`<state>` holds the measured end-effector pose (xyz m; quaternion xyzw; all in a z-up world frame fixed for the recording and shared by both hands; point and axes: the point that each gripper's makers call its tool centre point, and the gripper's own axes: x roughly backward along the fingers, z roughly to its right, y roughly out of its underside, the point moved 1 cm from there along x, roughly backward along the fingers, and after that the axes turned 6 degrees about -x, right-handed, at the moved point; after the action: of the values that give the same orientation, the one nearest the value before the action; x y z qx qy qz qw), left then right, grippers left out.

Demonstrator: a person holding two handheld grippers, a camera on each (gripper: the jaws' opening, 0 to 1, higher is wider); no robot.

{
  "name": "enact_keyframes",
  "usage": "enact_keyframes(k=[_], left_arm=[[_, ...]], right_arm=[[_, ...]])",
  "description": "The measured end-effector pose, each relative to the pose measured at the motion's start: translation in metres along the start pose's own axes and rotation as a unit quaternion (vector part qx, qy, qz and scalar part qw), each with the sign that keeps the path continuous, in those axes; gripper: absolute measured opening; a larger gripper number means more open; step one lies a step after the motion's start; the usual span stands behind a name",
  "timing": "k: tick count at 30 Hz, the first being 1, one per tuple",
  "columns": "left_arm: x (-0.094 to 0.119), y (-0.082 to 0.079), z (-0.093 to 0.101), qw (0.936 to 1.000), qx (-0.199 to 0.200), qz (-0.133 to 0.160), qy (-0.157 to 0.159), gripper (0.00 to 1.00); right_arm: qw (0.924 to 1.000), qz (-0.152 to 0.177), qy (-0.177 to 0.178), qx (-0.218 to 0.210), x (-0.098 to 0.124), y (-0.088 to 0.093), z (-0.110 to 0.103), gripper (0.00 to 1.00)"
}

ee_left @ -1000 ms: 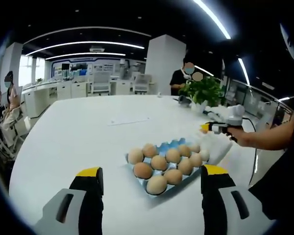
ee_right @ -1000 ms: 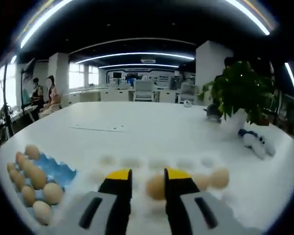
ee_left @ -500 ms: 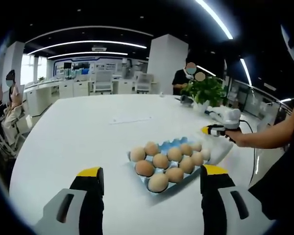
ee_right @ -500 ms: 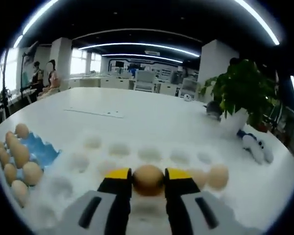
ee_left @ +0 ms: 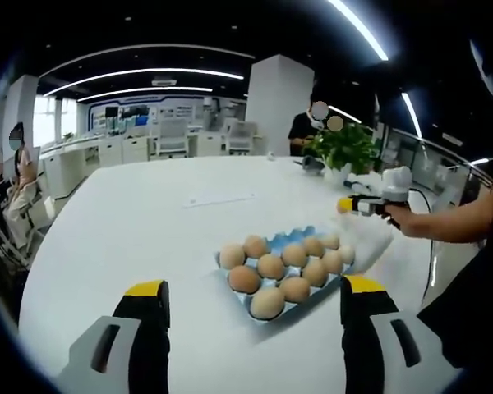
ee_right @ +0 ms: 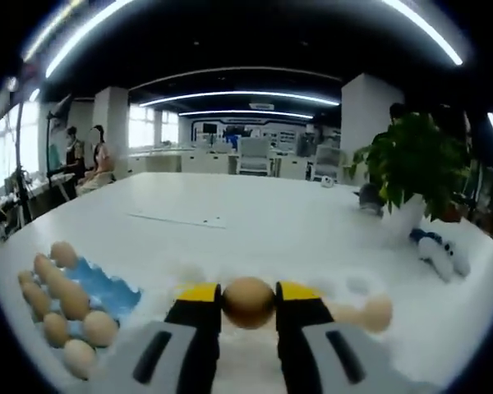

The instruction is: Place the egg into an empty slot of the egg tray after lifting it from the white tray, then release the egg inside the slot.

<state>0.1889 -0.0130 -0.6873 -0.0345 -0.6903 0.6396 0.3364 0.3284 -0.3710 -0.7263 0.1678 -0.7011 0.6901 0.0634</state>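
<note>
Right gripper (ee_right: 248, 302) is clamping the egg (ee_right: 248, 301) between its jaws, hovering above the white tray (ee_right: 345, 287) — blue egg tray (ee_right: 107, 287) sitting at nine o'clock. Left gripper (ee_left: 251, 305) is waiting, jaws apart. Best travelling level, squeezing gently — no jolts.

bench (ee_left: 131, 230): white, smooth, faint satin sheen
egg tray (ee_left: 300, 240): blue, looks like thin moulded plastic, slight gloss
eggs in egg tray (ee_left: 269, 267): tan shells, matt, smooth
held egg (ee_right: 248, 301): brown shell, matt, soft highlight on top
white tray (ee_right: 345, 289): white, moulded dimples, matt; material unclear, blurred
left tongs (ee_left: 251, 308): yellow tips, look like matt rubber or plastic; grey and black bodies, smooth hard plastic
right tongs (ee_right: 248, 297): same yellow tips, grey and black plastic, low sheen
paper sheet (ee_left: 220, 199): white, flat, matt
plant pot (ee_right: 401, 220): white, smooth; leaves green, a bit glossy
ceiling (ee_right: 230, 41): dark, matt
</note>
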Motion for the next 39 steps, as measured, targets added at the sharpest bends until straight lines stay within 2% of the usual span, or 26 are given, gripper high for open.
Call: enact_keyframes(k=[6,17,27,33,39], left_arm=[[0.0,0.002,0.001,1.0,-0.007,-0.004,0.0,0.93],[0.0,0.004,0.004,0.9999,0.0,-0.007,0.009,0.91],[0.001,0.002,0.002,1.0,-0.003,-0.005,0.005,0.91],[0.0,0.002,0.003,1.0,-0.001,-0.005,0.008,0.9],[0.001,0.002,-0.001,1.0,0.001,-0.003,0.003,0.9]], right_arm=[[0.9992,0.007,-0.04,0.006,-0.002,-0.008,-0.027,0.25],[0.9943,0.004,-0.105,0.013,-0.005,-0.007,-0.08,0.25],[0.986,0.0,-0.166,0.017,-0.015,-0.006,-0.137,0.25],[0.9783,-0.013,-0.206,0.018,-0.025,-0.003,-0.171,0.25],[0.974,-0.017,-0.225,0.022,-0.029,-0.002,-0.191,0.25]])
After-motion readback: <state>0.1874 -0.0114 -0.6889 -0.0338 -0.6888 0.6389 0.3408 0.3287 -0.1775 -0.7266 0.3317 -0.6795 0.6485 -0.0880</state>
